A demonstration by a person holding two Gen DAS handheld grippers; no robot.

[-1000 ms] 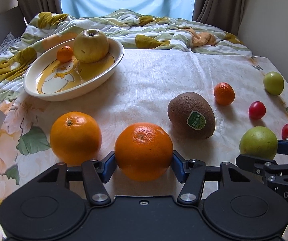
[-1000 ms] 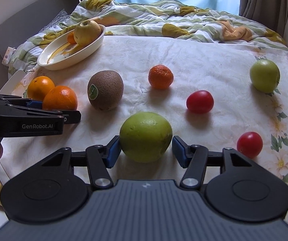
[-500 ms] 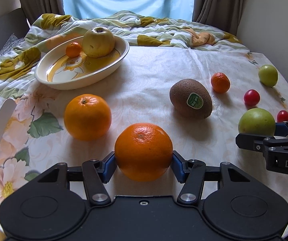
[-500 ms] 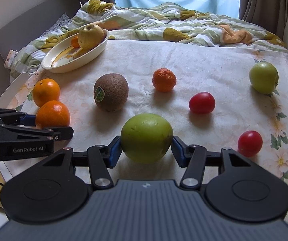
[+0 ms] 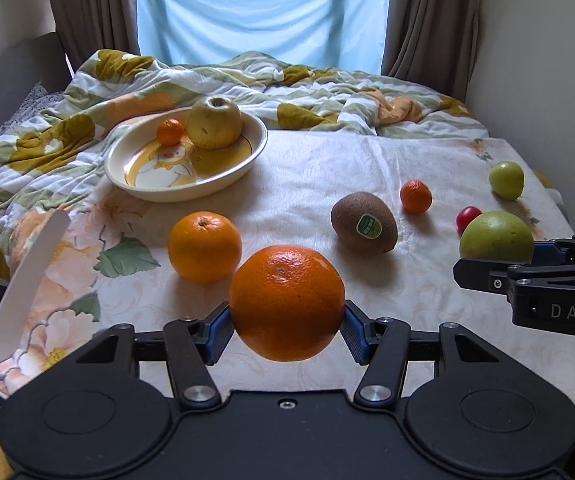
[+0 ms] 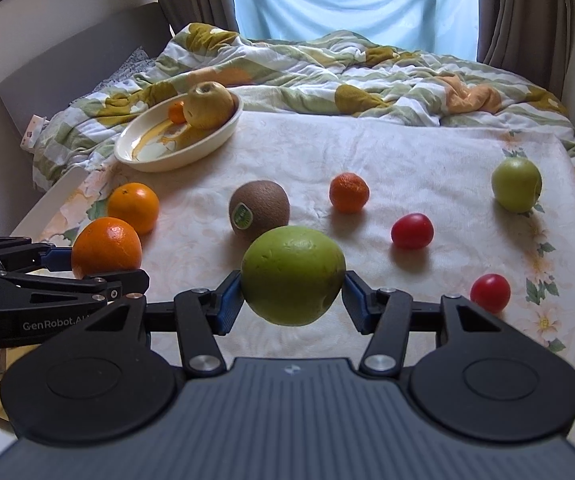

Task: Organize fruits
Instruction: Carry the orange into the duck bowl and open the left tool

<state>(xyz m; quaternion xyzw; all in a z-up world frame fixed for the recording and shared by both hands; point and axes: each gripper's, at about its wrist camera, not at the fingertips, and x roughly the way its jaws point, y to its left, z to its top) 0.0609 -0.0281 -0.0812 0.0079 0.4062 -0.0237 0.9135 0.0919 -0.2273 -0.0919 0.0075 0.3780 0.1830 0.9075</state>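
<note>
My left gripper point(image 5: 286, 326) is shut on a large orange point(image 5: 286, 300) and holds it above the table's front edge. My right gripper point(image 6: 293, 298) is shut on a big green fruit point(image 6: 293, 274), also lifted; it shows in the left wrist view point(image 5: 495, 236). A cream oval dish point(image 5: 243, 160) at the far left holds a yellow apple point(image 5: 214, 127) and a small mandarin point(image 5: 169, 132). On the cloth lie a second orange point(image 5: 204, 246), a kiwi point(image 5: 363, 222), a mandarin point(image 5: 416, 196), a green apple point(image 6: 516, 184) and two red tomatoes point(image 6: 412, 231), point(image 6: 489, 292).
The table has a floral cloth point(image 5: 319, 168). A rumpled quilt point(image 5: 307, 92) lies on the bed behind it, before a curtained window. A white board point(image 5: 23, 288) stands at the table's left edge. A wall is close on the right.
Both grippers have risen and drawn back with their fruits, so more of the table, the bed and the window comes into view. The fruits on the cloth have not moved.
</note>
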